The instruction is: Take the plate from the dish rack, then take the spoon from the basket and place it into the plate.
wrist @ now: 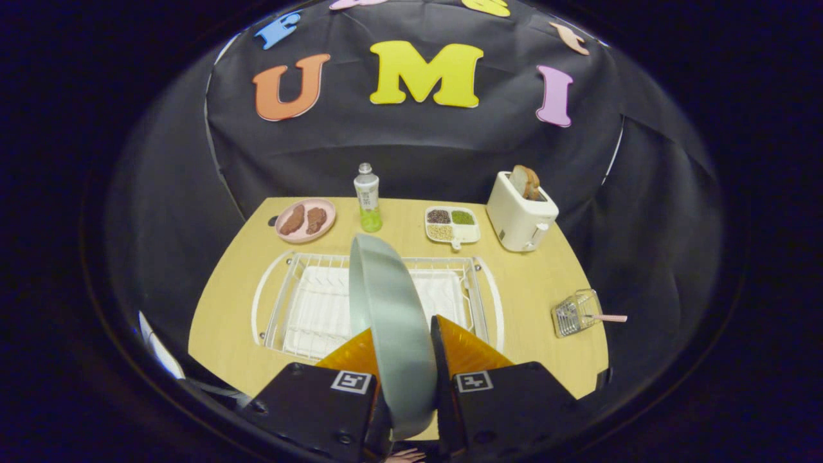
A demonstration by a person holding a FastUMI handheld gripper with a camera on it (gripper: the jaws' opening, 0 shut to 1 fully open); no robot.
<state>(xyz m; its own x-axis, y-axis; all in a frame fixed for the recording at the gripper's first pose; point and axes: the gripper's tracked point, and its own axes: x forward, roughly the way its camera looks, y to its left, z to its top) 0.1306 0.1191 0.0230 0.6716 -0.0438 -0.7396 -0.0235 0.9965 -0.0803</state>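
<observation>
- Wooden table [533, 289] carries dish rack [283, 302] directly beyond the fingers.
- Gripper [404, 347] clamps plate [392, 321] edge-on between both fingers, above the rack.
- Spoon [607, 317] sits in basket [575, 313], ahead to the right.

A mock kitchen set up in a recording booth: a wooden table [533, 283] backed by black cloth carries a white toaster [519, 215] holding bread, a wire dish rack [308, 302], a pink plate of food [305, 220], a divided tray of grains [452, 225] and a drink bottle [367, 196].
</observation>
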